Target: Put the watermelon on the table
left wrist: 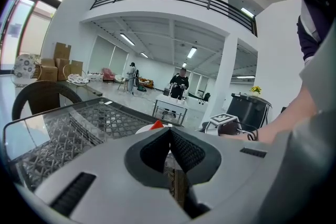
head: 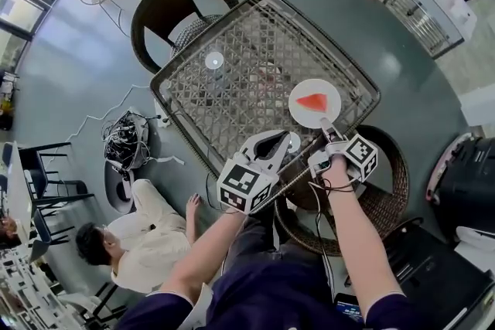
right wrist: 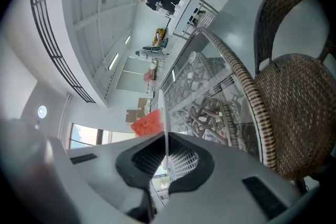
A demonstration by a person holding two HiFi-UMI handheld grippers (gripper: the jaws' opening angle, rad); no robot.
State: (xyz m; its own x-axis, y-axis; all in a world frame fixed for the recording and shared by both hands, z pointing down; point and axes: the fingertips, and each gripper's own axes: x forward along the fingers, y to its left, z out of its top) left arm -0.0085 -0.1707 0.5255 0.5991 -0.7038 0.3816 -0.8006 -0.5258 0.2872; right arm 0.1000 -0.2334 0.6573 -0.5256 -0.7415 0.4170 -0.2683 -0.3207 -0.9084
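Note:
A red watermelon slice (head: 312, 101) lies on a round white plate (head: 300, 117) over the near right part of the glass-topped lattice table (head: 232, 73). My right gripper (head: 328, 127) is shut on the plate's near rim. In the right gripper view the plate (right wrist: 164, 113) runs edge-on between the jaws of the right gripper (right wrist: 165, 157), with the slice (right wrist: 147, 123) beside it. My left gripper (head: 280, 141) hovers at the table's near edge, left of the plate. The left gripper (left wrist: 169, 132) is shut and holds nothing; the slice's tip (left wrist: 157, 125) shows just beyond it.
A small white disc (head: 214, 59) lies on the table's far left. A dark wicker chair (head: 182, 8) stands behind the table, a brown wicker chair (head: 387, 197) under my right arm. A person (head: 147, 236) sits on the floor at left, near a cable bundle (head: 128, 139).

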